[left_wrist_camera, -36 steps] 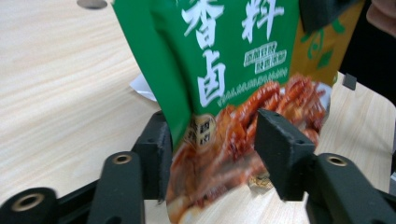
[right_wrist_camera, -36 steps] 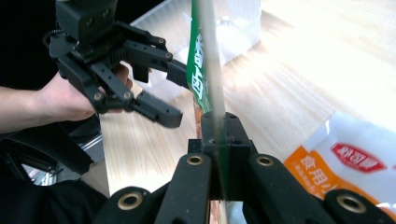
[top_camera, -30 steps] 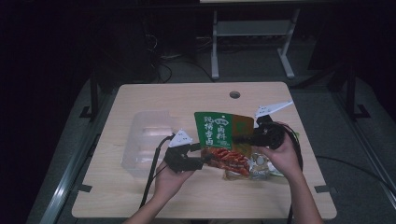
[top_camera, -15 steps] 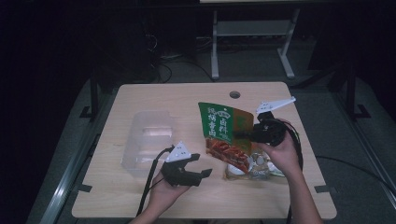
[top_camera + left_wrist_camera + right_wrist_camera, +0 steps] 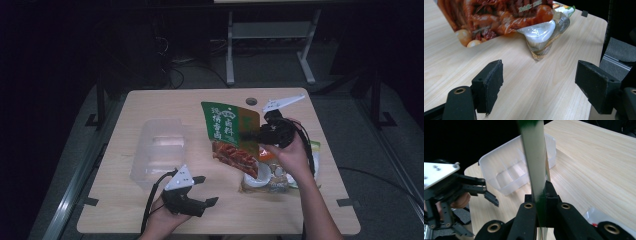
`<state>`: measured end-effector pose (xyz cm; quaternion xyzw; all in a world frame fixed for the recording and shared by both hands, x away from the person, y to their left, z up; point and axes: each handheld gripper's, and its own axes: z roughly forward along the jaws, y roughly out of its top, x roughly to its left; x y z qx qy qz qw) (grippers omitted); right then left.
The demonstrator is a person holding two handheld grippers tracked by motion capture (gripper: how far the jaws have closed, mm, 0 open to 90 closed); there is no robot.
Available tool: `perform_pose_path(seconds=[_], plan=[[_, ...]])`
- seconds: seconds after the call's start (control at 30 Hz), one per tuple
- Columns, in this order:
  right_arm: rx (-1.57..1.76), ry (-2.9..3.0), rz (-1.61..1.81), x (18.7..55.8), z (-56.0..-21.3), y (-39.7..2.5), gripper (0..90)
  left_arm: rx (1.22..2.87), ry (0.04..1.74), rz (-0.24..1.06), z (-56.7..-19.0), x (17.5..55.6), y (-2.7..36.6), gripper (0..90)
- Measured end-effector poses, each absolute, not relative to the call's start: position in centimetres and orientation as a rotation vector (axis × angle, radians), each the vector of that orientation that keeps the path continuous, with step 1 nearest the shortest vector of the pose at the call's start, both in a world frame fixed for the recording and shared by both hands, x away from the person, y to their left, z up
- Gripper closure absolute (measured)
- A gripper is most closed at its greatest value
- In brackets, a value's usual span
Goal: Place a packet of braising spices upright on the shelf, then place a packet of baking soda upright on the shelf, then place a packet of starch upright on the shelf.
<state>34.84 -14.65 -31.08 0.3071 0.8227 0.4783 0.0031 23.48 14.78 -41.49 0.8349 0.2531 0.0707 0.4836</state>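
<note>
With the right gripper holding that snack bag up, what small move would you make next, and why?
Probably carry the snack bag left toward the clear container: the right gripper is clamped on its edge with the bag lifted, while the left gripper is open and empty.

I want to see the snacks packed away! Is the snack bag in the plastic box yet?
Not yet. The right gripper has its jaws shut on the snack bag and holds it lifted above the table. The left gripper is open, holding nothing. The plastic box looks empty, and another packet lies on the table. So the packing is all left to do.
</note>
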Motion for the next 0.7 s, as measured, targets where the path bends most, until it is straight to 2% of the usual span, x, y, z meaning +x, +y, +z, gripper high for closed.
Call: perform_pose_path(seconds=[0.2,0.7], plan=[[0.948,2.597,1.449,35.4,-30.3,-13.1,89.6,2.026,0.589,0.203,-41.2,23.2,15.1,22.3],[0.951,2.594,1.431,36.9,-29.4,-12.6,89.6,2.040,0.569,0.177,-41.7,23.2,14.8,22.1]])
